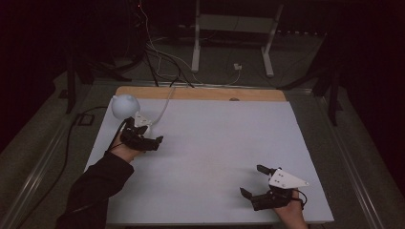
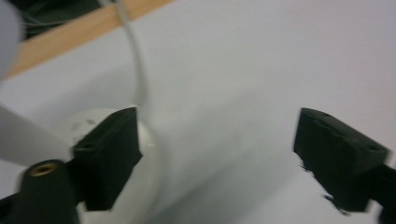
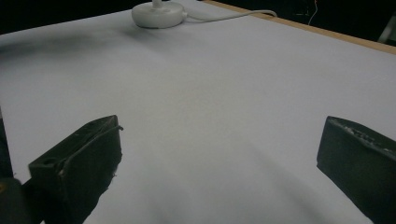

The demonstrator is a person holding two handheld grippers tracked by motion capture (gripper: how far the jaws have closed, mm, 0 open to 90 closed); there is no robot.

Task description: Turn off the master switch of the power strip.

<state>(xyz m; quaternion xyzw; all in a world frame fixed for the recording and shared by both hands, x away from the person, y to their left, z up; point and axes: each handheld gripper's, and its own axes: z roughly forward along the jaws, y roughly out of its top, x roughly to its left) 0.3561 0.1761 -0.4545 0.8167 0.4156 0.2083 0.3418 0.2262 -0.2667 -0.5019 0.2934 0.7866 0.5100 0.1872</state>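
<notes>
A white desk lamp stands at the table's far left, with a round head (image 1: pixel 125 106) and a flat round base (image 1: pixel 143 125). My left gripper (image 1: pixel 145 133) sits right at that base, open. In the left gripper view the gripper (image 2: pixel 217 149) has its left jaw in front of the base (image 2: pixel 149 140), and bare table lies between the jaws. The lamp's white cord (image 2: pixel 135 60) runs off to the far edge. My right gripper (image 1: pixel 251 180) is open near the front right, holding nothing. In the right gripper view the gripper (image 3: pixel 219 154) looks across the table at the base (image 3: pixel 156 14).
The white tabletop (image 1: pixel 215 138) has a wooden strip (image 1: pixel 200 93) along its far edge, with a small dark spot (image 1: pixel 234 99) on it. Beyond the table, cables (image 1: pixel 157 57) lie on the floor beside white stand legs (image 1: pixel 196 47). A black cable (image 1: pixel 71 138) trails off left.
</notes>
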